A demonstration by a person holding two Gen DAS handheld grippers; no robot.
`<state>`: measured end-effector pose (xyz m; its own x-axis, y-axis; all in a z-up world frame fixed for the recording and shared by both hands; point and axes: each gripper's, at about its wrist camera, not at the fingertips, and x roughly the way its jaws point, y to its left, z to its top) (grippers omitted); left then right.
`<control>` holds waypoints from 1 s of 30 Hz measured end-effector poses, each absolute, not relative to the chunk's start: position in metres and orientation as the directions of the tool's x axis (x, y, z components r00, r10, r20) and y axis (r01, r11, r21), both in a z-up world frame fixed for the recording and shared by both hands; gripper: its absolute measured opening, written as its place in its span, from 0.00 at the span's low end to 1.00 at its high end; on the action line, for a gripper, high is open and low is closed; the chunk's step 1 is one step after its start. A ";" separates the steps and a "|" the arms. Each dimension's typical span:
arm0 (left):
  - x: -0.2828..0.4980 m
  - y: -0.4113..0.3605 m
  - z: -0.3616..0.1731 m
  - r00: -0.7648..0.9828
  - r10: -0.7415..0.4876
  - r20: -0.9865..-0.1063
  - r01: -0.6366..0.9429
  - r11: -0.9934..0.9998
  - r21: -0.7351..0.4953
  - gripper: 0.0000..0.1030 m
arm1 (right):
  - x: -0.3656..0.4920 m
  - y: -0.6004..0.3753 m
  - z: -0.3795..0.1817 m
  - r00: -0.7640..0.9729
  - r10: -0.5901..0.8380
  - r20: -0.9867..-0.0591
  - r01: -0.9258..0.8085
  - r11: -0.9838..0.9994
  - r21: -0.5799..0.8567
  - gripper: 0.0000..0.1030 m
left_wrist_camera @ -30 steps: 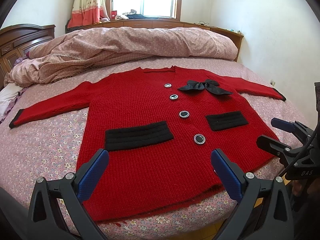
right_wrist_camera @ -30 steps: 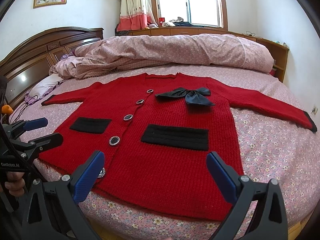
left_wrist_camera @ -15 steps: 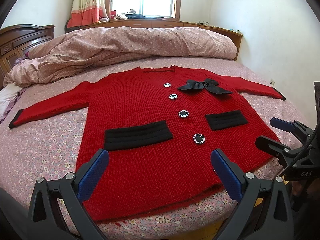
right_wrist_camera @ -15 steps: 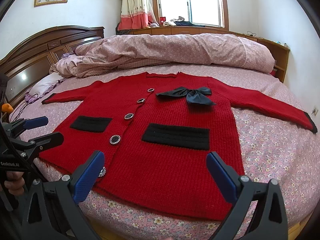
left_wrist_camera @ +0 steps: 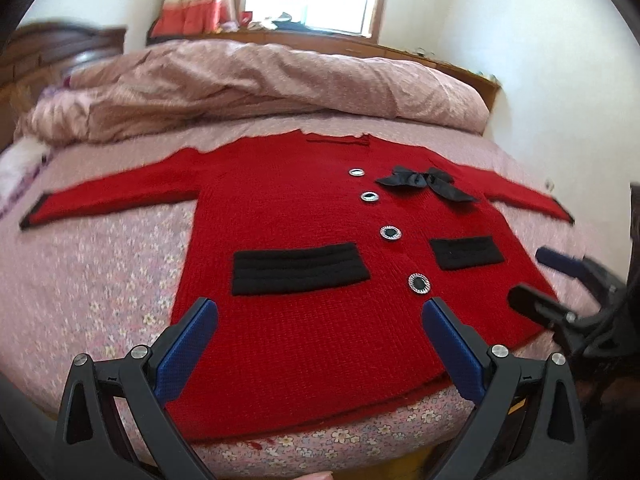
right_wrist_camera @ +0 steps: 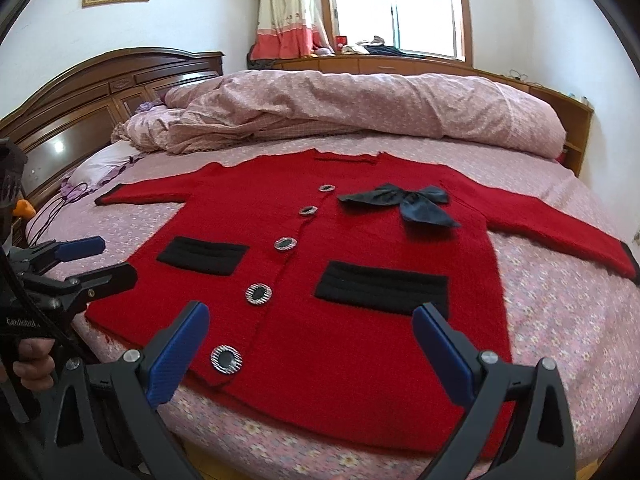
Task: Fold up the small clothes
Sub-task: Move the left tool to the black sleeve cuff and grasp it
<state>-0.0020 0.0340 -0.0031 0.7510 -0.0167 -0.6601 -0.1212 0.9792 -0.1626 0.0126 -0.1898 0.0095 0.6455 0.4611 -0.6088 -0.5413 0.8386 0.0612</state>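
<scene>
A small red knit cardigan (left_wrist_camera: pixel 320 248) lies flat, front up, on the bed, sleeves spread to both sides; it also shows in the right wrist view (right_wrist_camera: pixel 360 264). It has two black pockets, several round buttons and a black bow (left_wrist_camera: pixel 424 180) near the collar. My left gripper (left_wrist_camera: pixel 320 344) is open and empty, above the hem at the bed's near edge. My right gripper (right_wrist_camera: pixel 310 344) is open and empty over the hem further right. Each gripper shows in the other's view, the right (left_wrist_camera: pixel 556 280) and the left (right_wrist_camera: pixel 92 264).
The bed has a pink floral sheet (left_wrist_camera: pixel 100 280). A rolled pink duvet (right_wrist_camera: pixel 360 108) lies behind the cardigan. A dark wooden headboard (right_wrist_camera: pixel 80 96) stands at left, a wooden ledge (right_wrist_camera: pixel 400 66) under the window at the back. The white wall (left_wrist_camera: pixel 560 60) is at right.
The left wrist view has shifted slightly, moving a little closer over the cardigan, with blur. The right gripper has edged forward. Both jaws stay open; the cardigan has not moved.
</scene>
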 end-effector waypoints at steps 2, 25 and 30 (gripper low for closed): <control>-0.002 0.048 -0.003 0.749 -0.008 -0.662 -0.162 0.967 -0.195 0.96 | 0.013 -0.180 0.010 0.637 0.473 -0.609 -0.560 0.826 0.056 1.00; 0.011 0.365 -0.021 0.618 0.296 -0.728 -0.691 0.645 -0.325 0.91 | 0.093 0.042 0.047 0.441 0.713 -0.546 -0.745 0.630 0.220 1.00; 0.023 0.426 -0.045 0.597 0.281 -0.752 -0.733 0.572 -0.368 0.91 | 0.125 0.107 0.039 0.360 0.755 -0.548 -0.723 0.597 0.347 1.00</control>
<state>0.0231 0.4262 -0.0449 0.5966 0.2815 -0.7516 -0.7333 0.5717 -0.3680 0.1249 0.1069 0.0386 0.3602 0.7549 -0.5481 -0.7230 0.5972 0.3473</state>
